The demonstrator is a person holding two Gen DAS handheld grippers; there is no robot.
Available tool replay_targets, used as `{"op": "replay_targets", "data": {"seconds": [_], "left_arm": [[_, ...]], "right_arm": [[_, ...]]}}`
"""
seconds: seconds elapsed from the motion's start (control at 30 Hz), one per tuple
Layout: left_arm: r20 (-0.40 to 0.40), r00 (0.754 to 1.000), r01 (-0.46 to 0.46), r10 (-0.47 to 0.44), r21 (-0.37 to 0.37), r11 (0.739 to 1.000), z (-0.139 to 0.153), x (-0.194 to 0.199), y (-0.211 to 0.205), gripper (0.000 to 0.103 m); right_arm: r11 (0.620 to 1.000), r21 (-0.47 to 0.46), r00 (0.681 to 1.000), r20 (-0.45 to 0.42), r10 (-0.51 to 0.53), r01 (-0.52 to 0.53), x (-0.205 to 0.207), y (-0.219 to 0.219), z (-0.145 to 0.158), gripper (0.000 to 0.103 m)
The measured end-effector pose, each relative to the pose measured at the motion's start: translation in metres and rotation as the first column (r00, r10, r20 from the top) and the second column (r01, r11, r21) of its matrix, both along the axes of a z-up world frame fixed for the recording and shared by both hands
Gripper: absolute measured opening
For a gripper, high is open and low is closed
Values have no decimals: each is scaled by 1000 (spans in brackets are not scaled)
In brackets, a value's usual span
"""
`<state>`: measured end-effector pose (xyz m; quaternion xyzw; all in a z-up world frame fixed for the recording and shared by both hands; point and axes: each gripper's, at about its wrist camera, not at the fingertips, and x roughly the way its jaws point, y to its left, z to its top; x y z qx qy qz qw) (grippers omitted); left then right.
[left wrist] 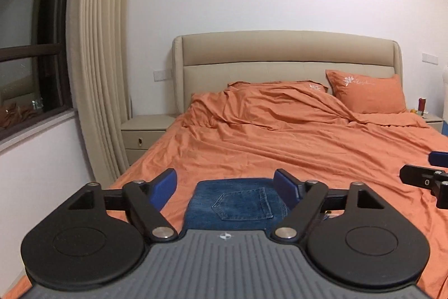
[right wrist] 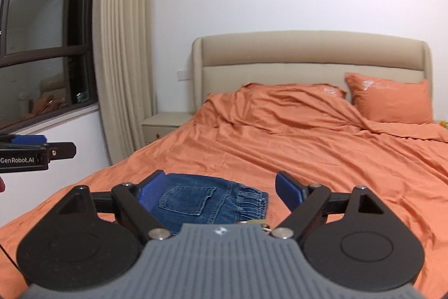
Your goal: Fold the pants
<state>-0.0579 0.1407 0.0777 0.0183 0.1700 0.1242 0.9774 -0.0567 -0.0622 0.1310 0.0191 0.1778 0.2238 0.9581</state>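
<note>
Blue denim pants (left wrist: 238, 203) lie folded into a compact bundle on the orange bedsheet (left wrist: 280, 153) near the foot of the bed, back pocket facing up. In the right wrist view the pants (right wrist: 204, 201) show the pocket and the gathered waistband to the right. My left gripper (left wrist: 226, 188) is raised above the pants, open, nothing between its blue pads. My right gripper (right wrist: 219, 188) is also raised and open, empty. The right gripper's side pokes in at the left wrist view's right edge (left wrist: 428, 175); the left gripper appears at the right wrist view's left edge (right wrist: 36, 152).
A beige headboard (left wrist: 285, 52) and two orange pillows (left wrist: 366, 93) are at the far end. A rumpled orange duvet (left wrist: 266, 108) covers the upper bed. A nightstand (left wrist: 142, 136), a curtain (left wrist: 98, 74) and a dark window (left wrist: 28, 46) stand on the left.
</note>
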Motion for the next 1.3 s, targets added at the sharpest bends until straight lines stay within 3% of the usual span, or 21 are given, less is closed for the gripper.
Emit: {"op": "replay_targets", "data": {"seconds": [0.17, 0.47, 0.63, 1.3], "left_arm": [[-53, 998, -43, 42, -19, 999, -35, 9, -2, 97], [-235, 971, -70, 48, -89, 994, -119, 55, 0, 97], [-306, 948, -102, 85, -37, 994, -150, 66, -5, 96], [-310, 948, -94, 69, -66, 993, -153, 64, -1, 94]], "right_arm": [[998, -11, 998, -14, -64, 64, -13, 13, -32, 82], [985, -84, 980, -123, -158, 148, 27, 46, -121, 81], [979, -65, 962, -185, -203, 194, 39, 52, -153, 81], [979, -33, 958, -202, -204, 201, 42, 50, -166, 82]]}}
